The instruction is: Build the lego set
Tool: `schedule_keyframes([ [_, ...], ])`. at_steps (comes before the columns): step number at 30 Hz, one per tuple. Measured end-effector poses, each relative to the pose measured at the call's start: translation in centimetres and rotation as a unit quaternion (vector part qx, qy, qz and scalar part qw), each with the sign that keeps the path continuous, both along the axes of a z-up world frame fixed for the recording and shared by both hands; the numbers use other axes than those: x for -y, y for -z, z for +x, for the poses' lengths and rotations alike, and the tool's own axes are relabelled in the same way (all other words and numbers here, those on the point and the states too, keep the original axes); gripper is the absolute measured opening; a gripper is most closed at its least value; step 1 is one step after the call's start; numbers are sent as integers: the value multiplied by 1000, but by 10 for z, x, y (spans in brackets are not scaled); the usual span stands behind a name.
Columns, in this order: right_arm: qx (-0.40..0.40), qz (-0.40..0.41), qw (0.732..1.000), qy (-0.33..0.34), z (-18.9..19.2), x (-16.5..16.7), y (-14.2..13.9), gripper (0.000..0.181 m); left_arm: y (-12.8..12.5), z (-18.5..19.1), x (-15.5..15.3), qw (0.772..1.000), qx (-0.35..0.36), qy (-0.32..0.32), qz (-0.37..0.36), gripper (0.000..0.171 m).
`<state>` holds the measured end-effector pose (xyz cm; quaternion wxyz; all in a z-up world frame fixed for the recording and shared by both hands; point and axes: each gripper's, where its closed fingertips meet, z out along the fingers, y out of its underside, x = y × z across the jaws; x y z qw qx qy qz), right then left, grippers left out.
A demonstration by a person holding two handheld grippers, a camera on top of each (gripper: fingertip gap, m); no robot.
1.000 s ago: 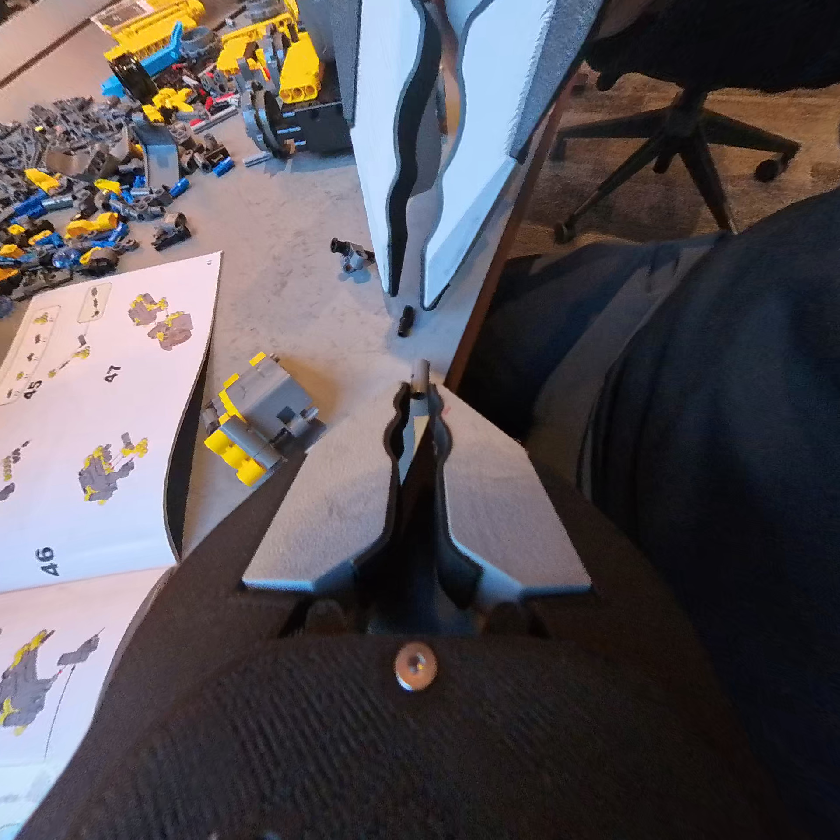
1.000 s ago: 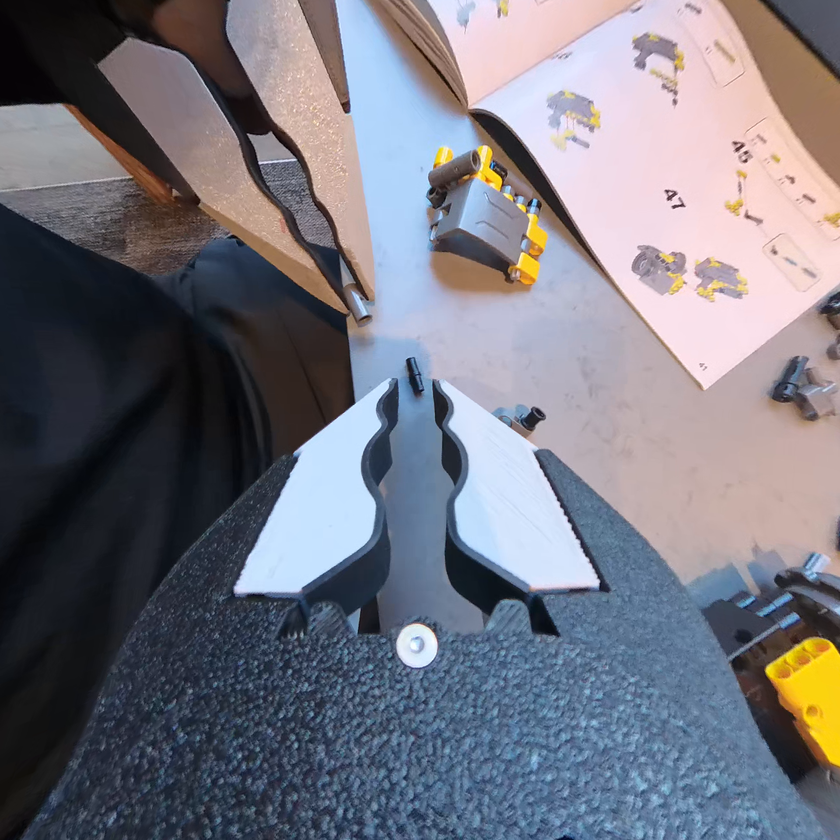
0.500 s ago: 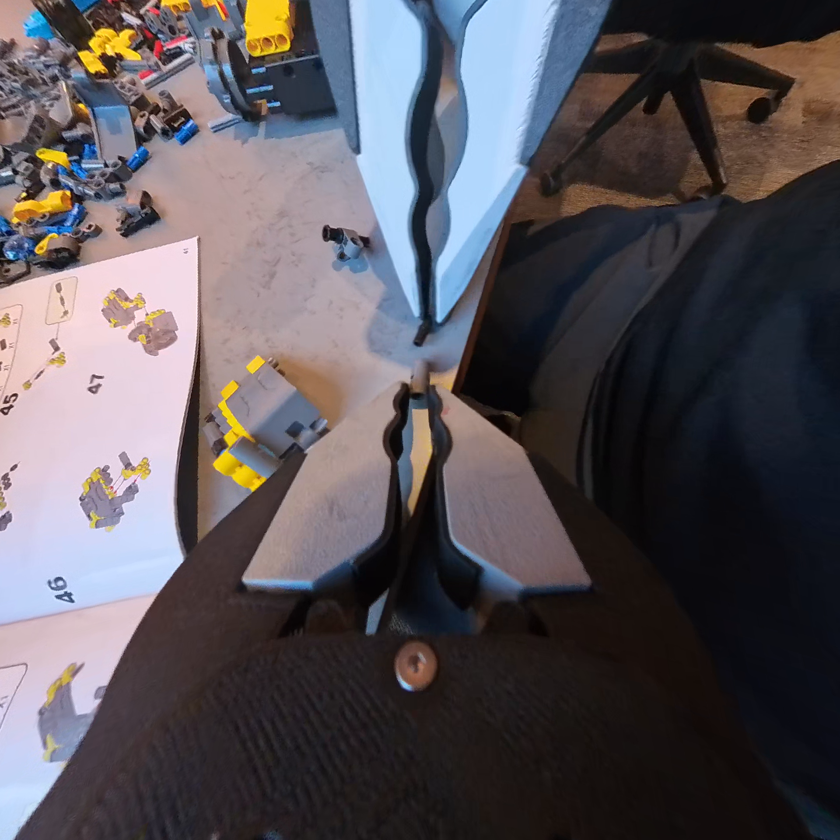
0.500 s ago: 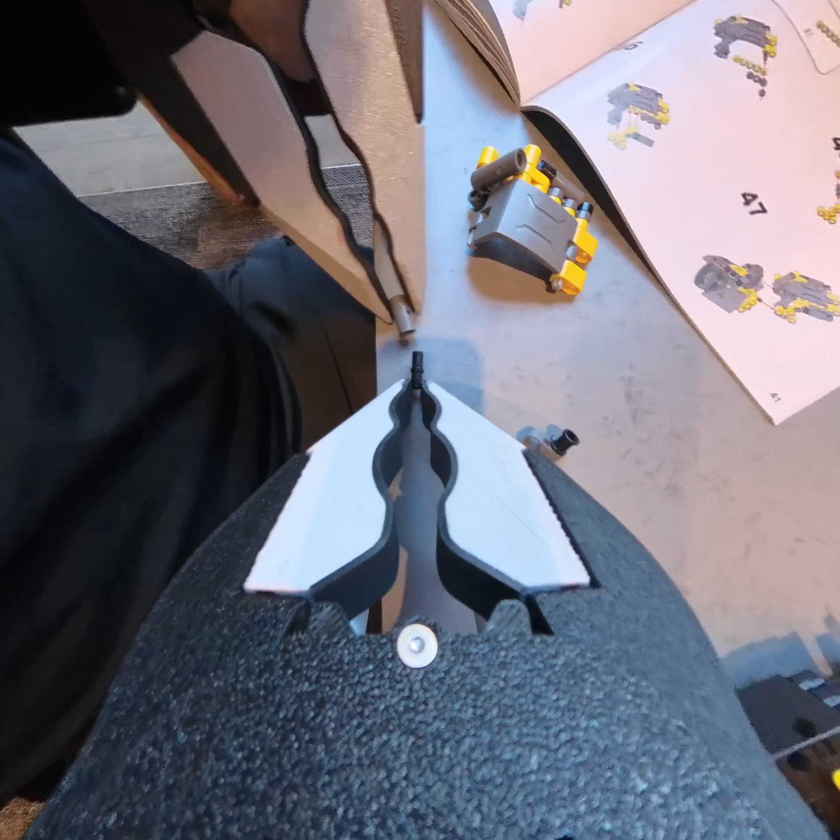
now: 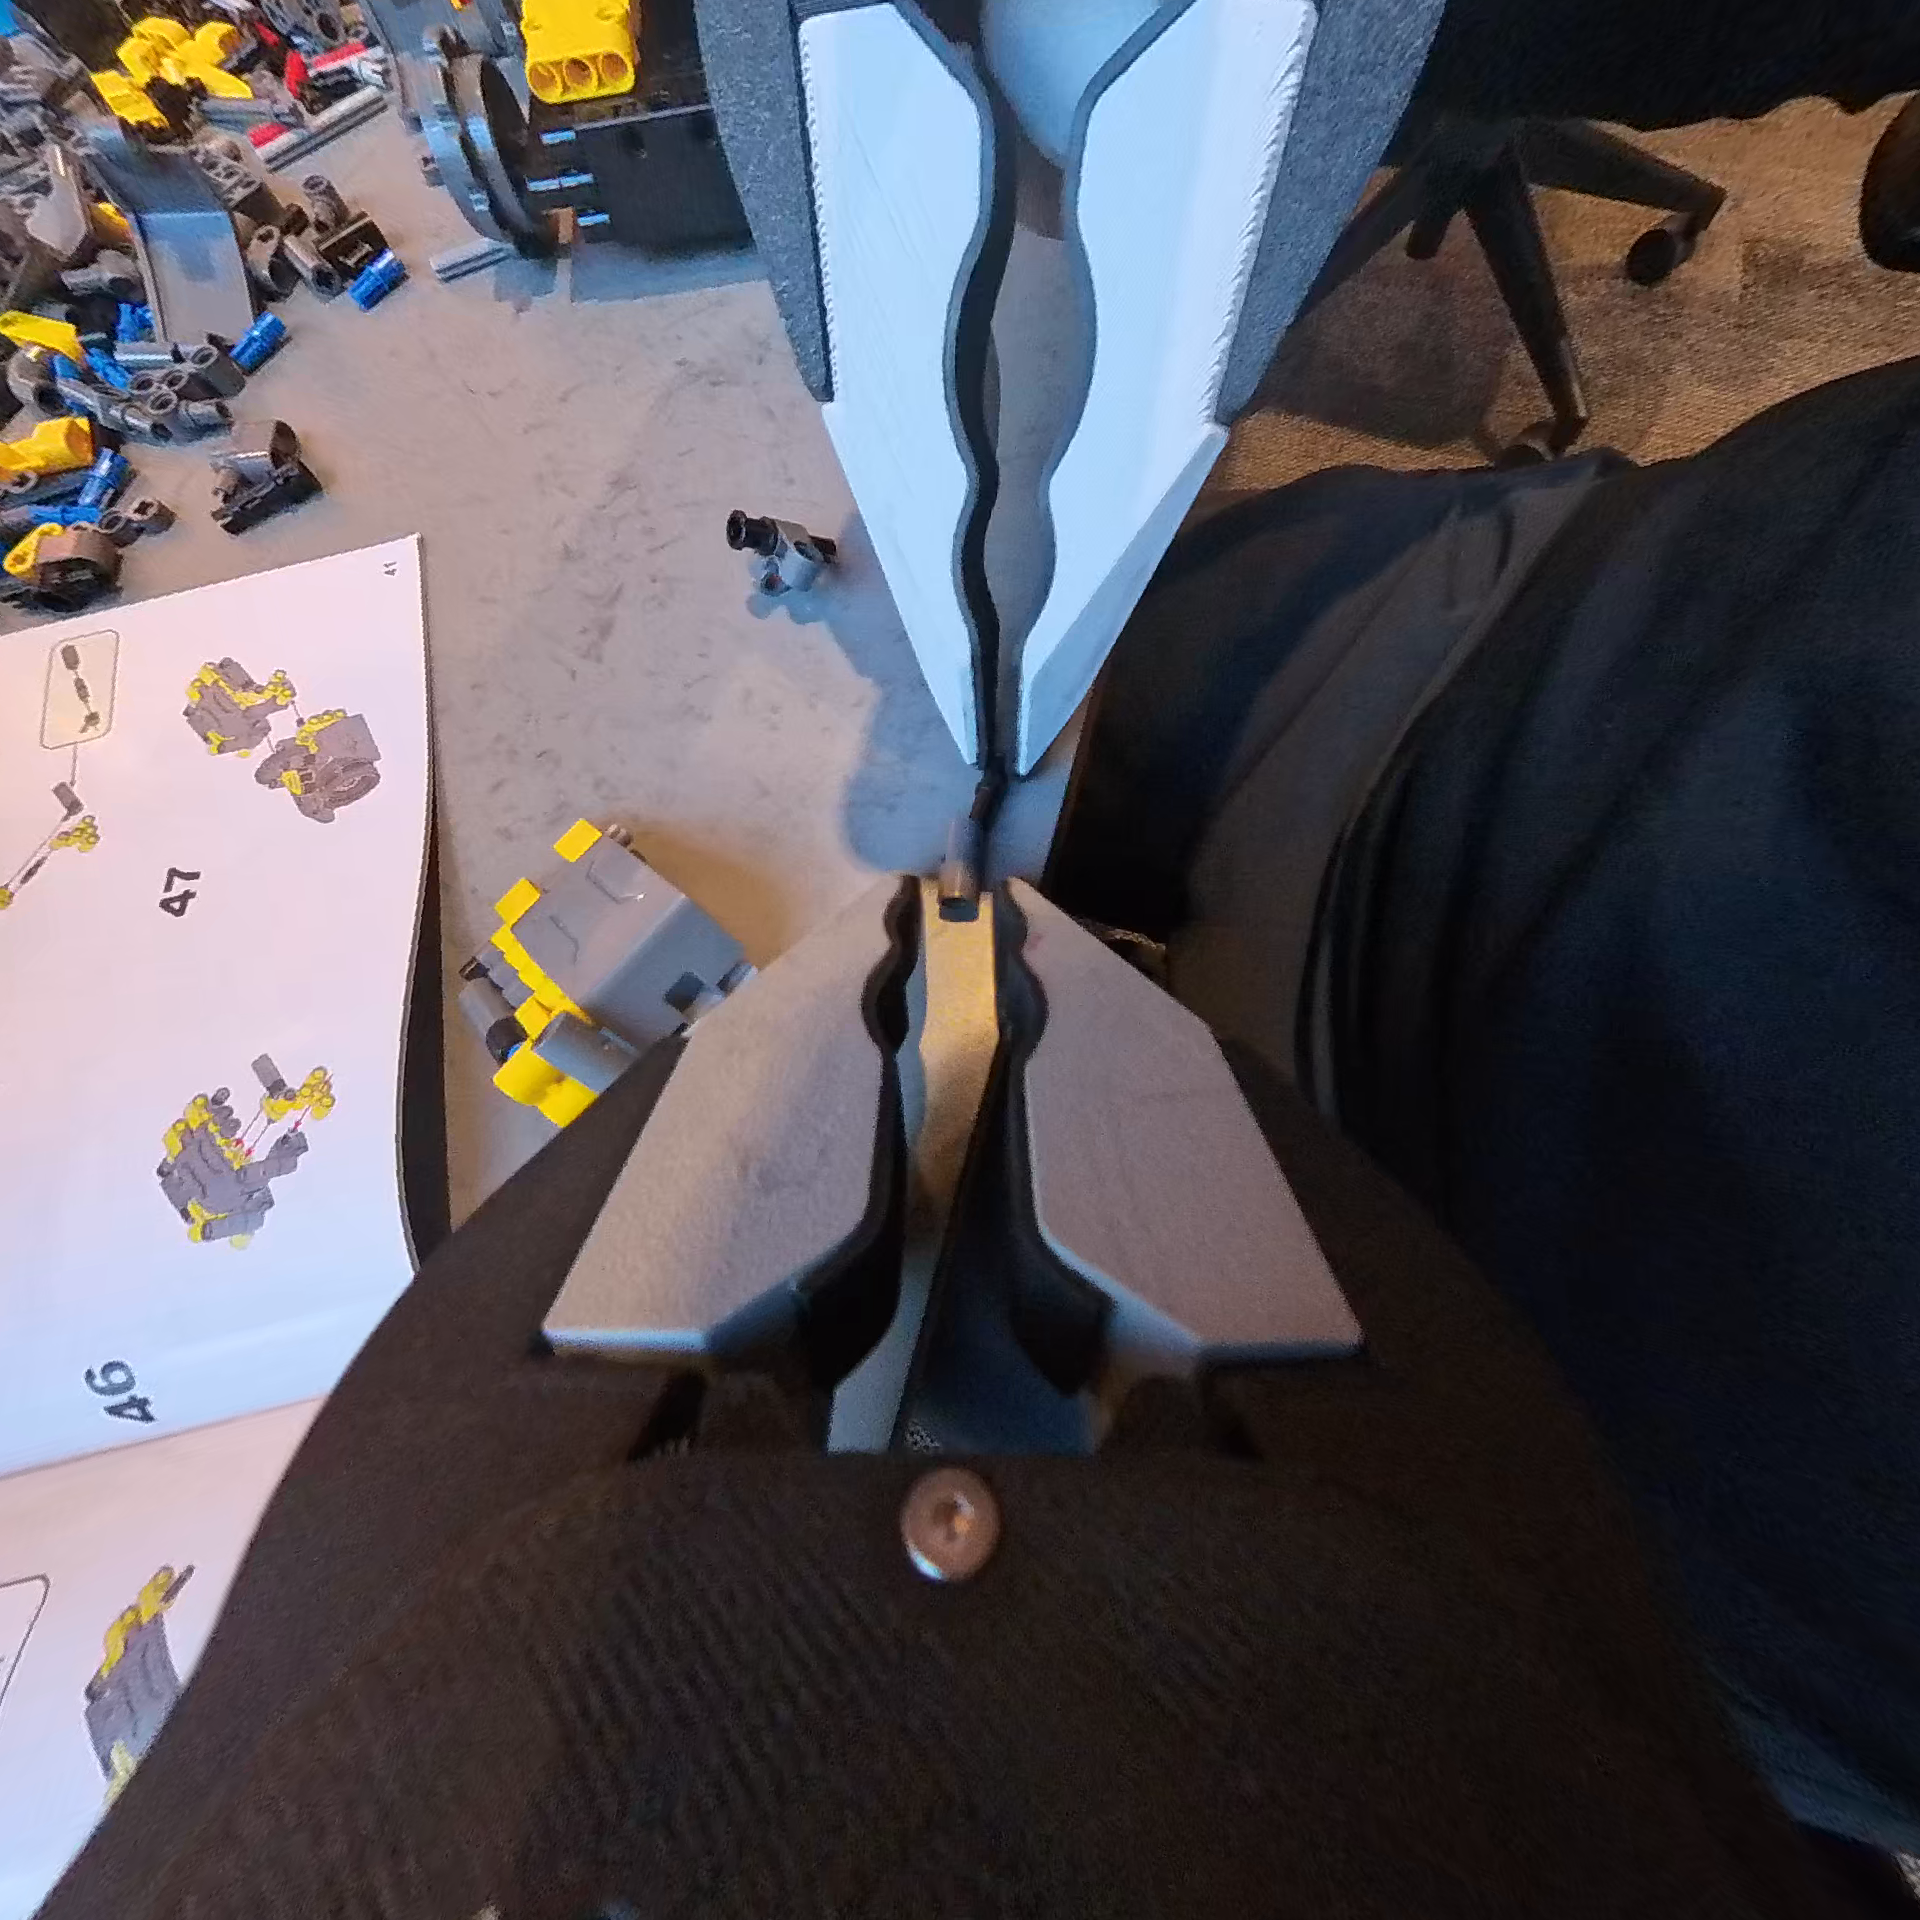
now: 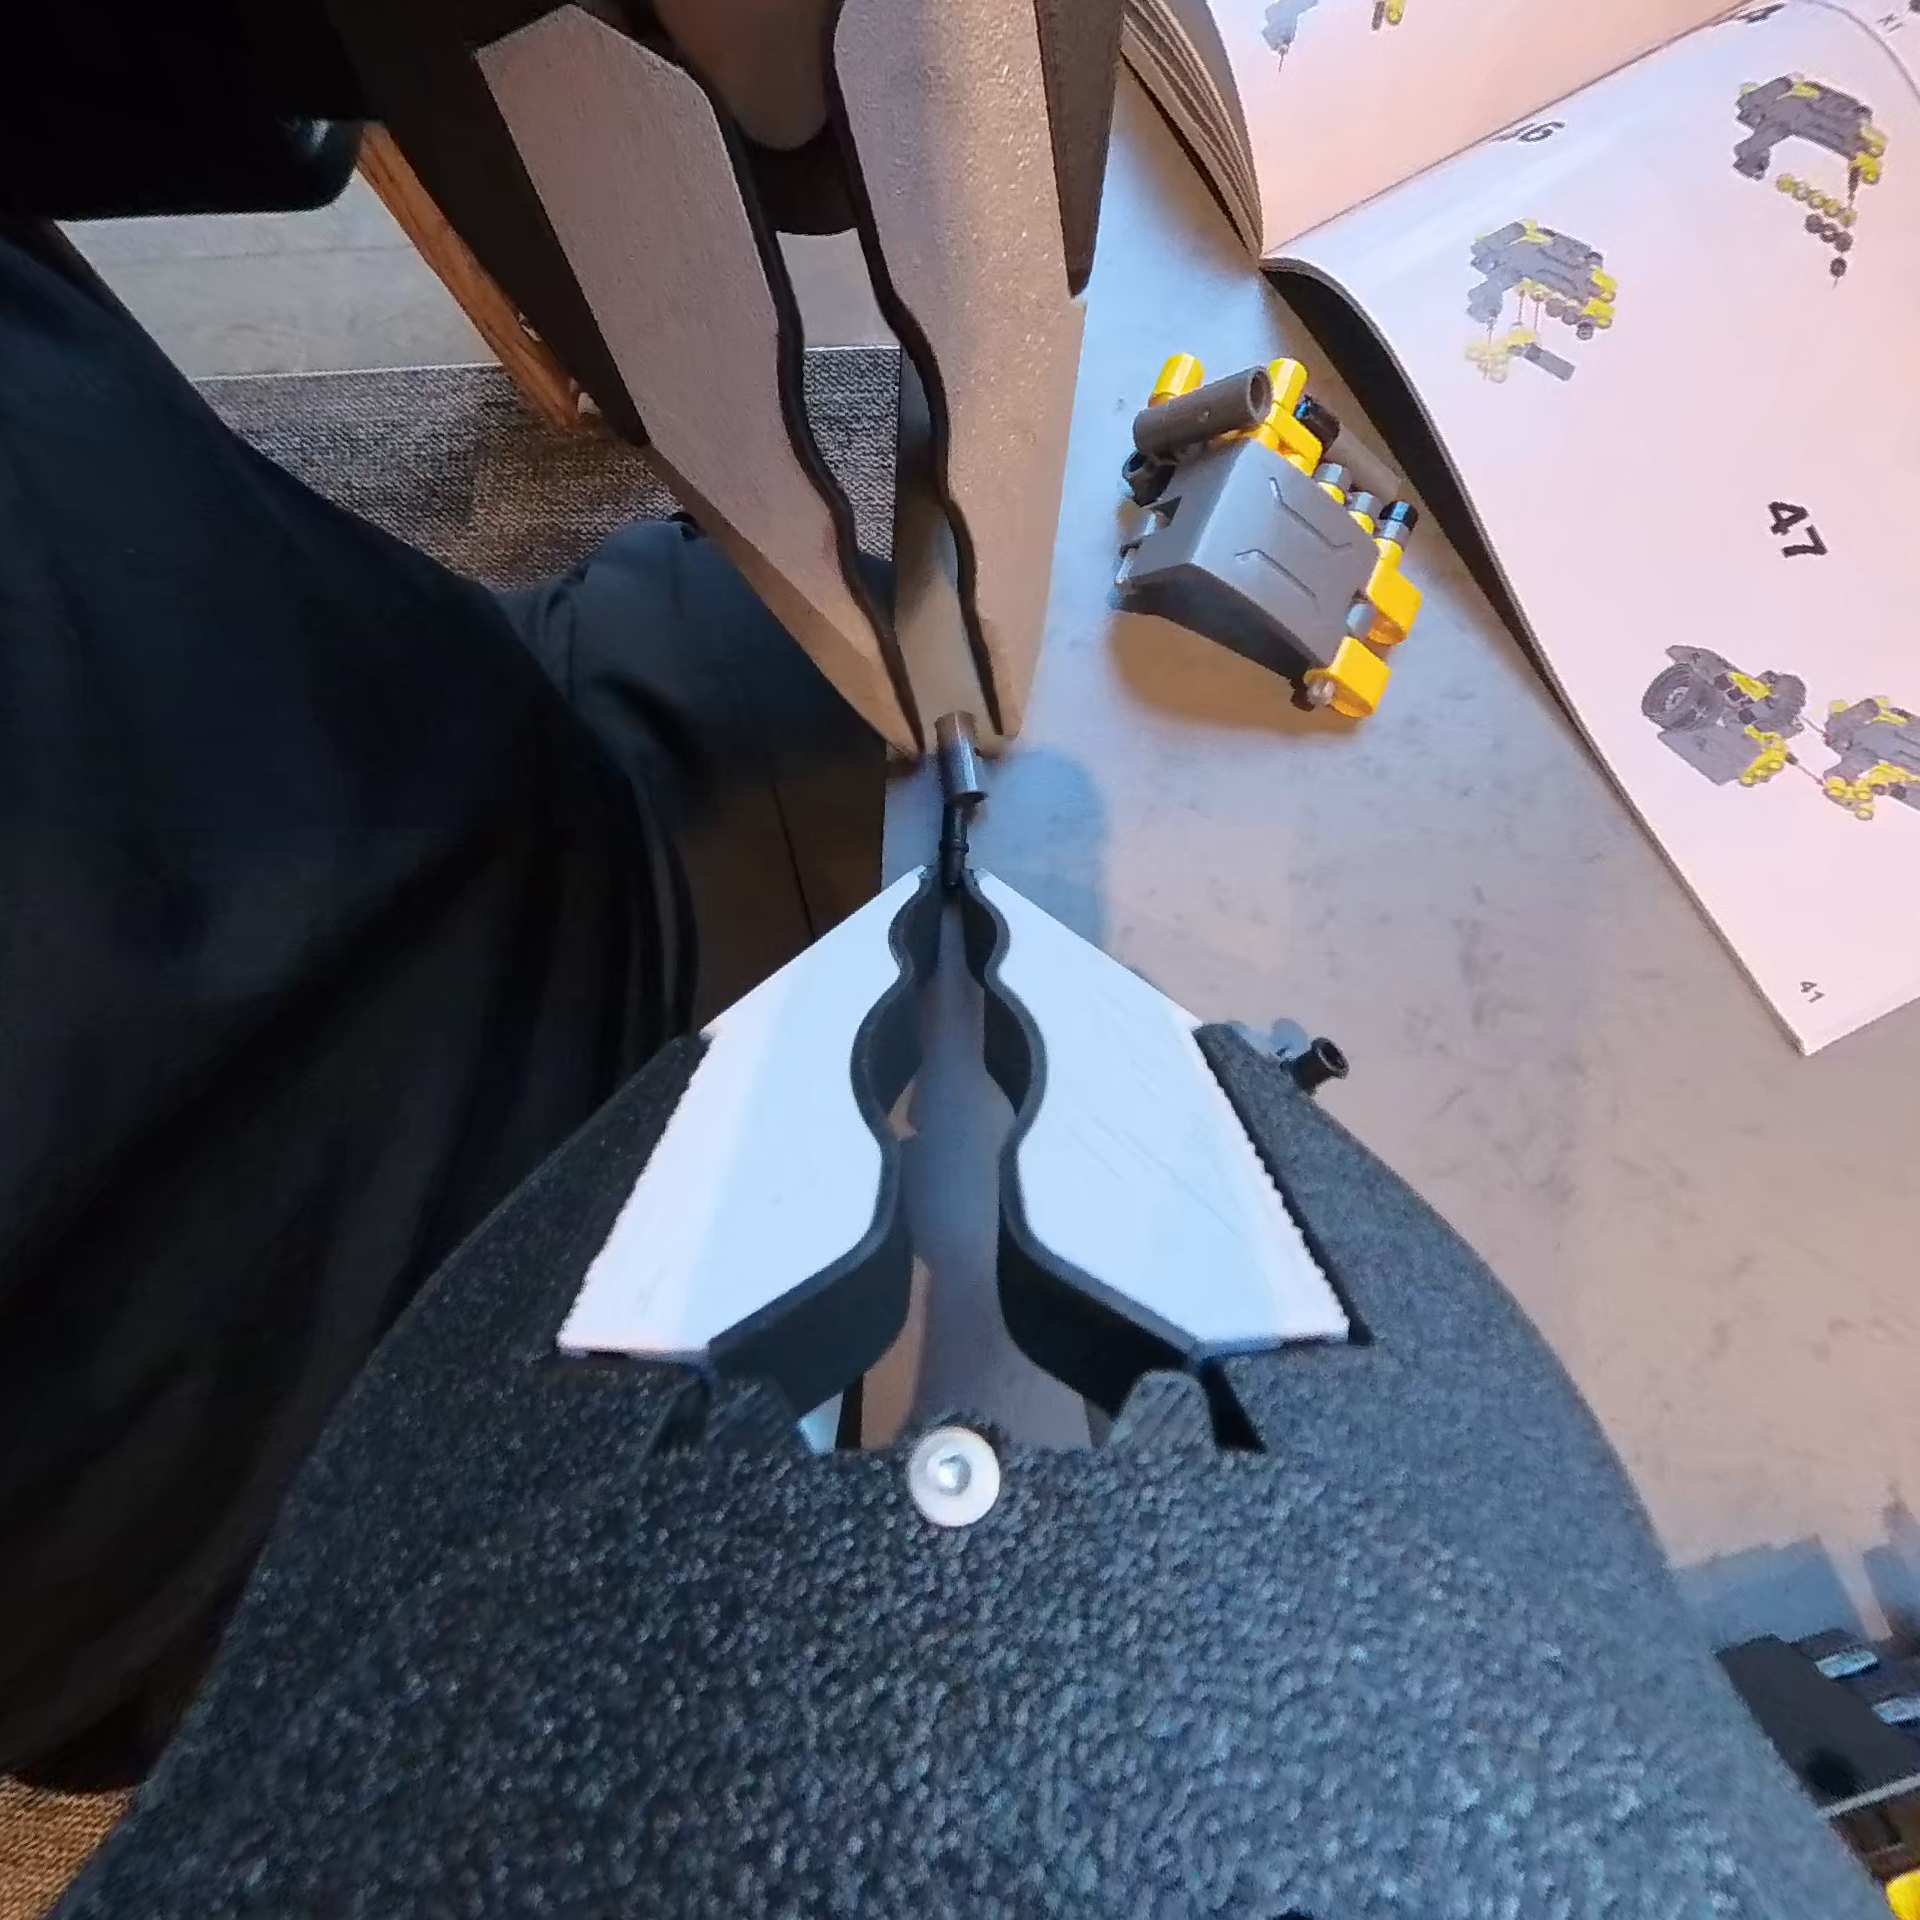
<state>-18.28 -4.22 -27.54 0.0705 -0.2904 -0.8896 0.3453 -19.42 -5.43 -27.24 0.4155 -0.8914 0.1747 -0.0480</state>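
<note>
My right gripper (image 6: 951,883) is shut on a thin black pin (image 6: 953,836) that sticks out past its tips. The pin's far end is pushed into a short grey tube (image 6: 954,729), which sits between the tips of my left gripper (image 6: 956,736). In the left wrist view the left gripper (image 5: 956,888) has its fingers slightly parted, with a small gap on each side of the tube (image 5: 958,883). The right gripper (image 5: 997,769) comes in from above with the pin (image 5: 982,805). The two grippers meet tip to tip just over the grey table's edge (image 5: 1023,862).
A grey and yellow brick assembly (image 5: 592,987) (image 6: 1268,540) lies beside an open instruction booklet (image 5: 208,935) (image 6: 1662,416). A small grey and black connector (image 5: 779,540) lies nearby. Loose parts (image 5: 156,312) and a larger black and yellow build (image 5: 603,125) are farther back. A person's dark-clothed legs (image 5: 1558,935) are off the table edge. My left and right fingertips are right by each other.
The right gripper shut on the black pin, lifted it and pushed it into the tube held by the left gripper. The left fingers have parted a little around the tube.
</note>
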Motion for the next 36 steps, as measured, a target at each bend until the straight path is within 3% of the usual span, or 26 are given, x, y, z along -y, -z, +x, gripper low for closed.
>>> schedule_keyframes([
  [36, -3, 16, 1000, -7, -1, 0, -1, 8, 1, 1, 0, 1000, 6, 20, -7, 6],
])
